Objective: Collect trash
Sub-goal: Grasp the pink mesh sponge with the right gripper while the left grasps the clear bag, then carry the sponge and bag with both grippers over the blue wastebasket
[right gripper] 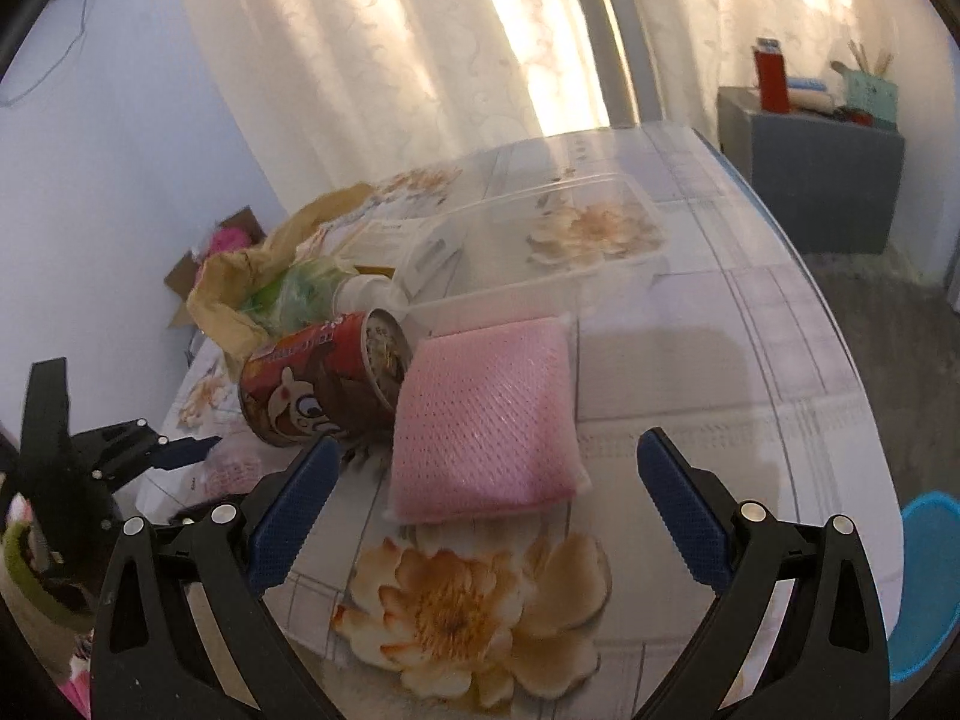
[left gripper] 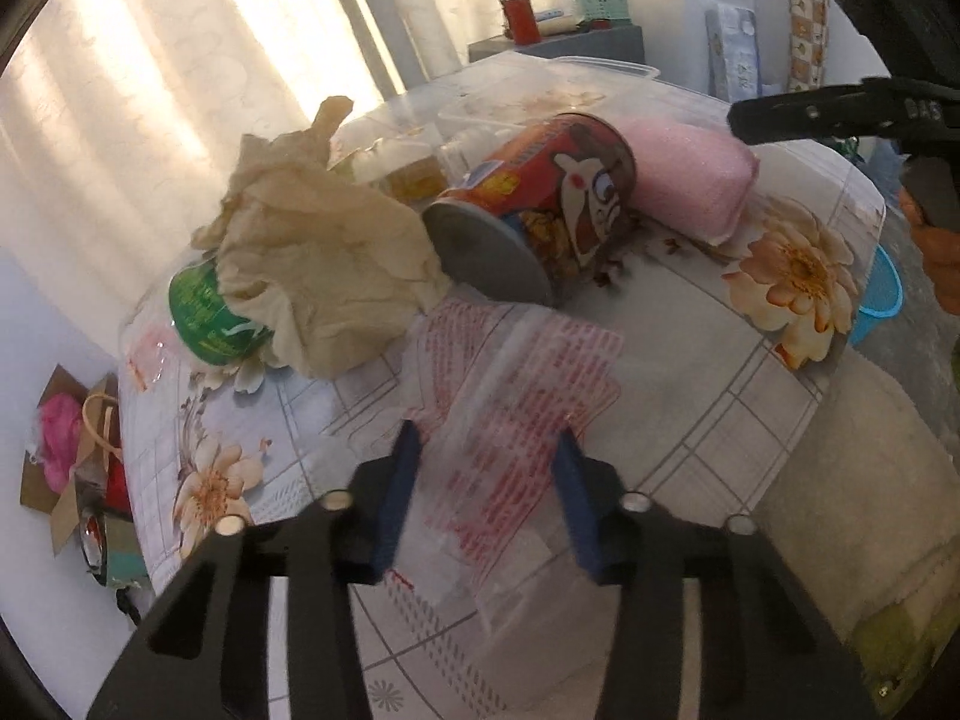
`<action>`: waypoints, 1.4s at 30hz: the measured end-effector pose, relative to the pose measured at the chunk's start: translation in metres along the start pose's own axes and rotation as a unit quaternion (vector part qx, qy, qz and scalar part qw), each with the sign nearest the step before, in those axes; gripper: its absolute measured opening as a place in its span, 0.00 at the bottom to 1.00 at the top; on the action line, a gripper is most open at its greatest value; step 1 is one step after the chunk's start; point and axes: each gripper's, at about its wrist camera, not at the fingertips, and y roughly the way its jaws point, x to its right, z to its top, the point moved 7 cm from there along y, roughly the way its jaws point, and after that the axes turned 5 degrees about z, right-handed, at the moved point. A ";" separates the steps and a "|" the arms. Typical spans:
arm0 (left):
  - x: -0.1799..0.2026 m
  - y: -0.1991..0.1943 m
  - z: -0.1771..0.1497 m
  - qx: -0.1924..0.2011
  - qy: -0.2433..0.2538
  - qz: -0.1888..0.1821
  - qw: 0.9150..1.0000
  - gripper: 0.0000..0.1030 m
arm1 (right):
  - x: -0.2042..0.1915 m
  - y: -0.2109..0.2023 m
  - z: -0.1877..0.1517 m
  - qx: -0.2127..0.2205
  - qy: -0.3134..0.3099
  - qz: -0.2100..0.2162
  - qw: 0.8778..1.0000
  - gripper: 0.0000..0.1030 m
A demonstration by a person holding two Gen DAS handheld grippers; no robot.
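Clear plastic wrapper point(left gripper: 510, 396) lies flat between the spread fingers of the left gripper point(left gripper: 489, 438), ungripped.
Right gripper point(right gripper: 486, 462) wide open, empty, facing pink sponge point(right gripper: 486, 408) beside toppled red can point(right gripper: 318, 378).

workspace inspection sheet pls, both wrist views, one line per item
surface: table under a floral cloth with clear cover.
job's things: red can on its side, crumbs by it; crumpled paper over a green can; plastic wrapper with red print between the left fingers.
clutter: pink sponge; clear tub.
grippers: left gripper open around the wrapper; right gripper open, near the sponge.
cables: thin wire on the wall.
surroundings: curtains; grey cabinet; blue bin; cardboard box.
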 end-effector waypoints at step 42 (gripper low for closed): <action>-0.012 -0.050 -0.019 0.070 -0.190 -0.032 0.979 0.06 | 0.006 -0.034 -0.044 -0.057 -0.014 -0.154 0.986 0.74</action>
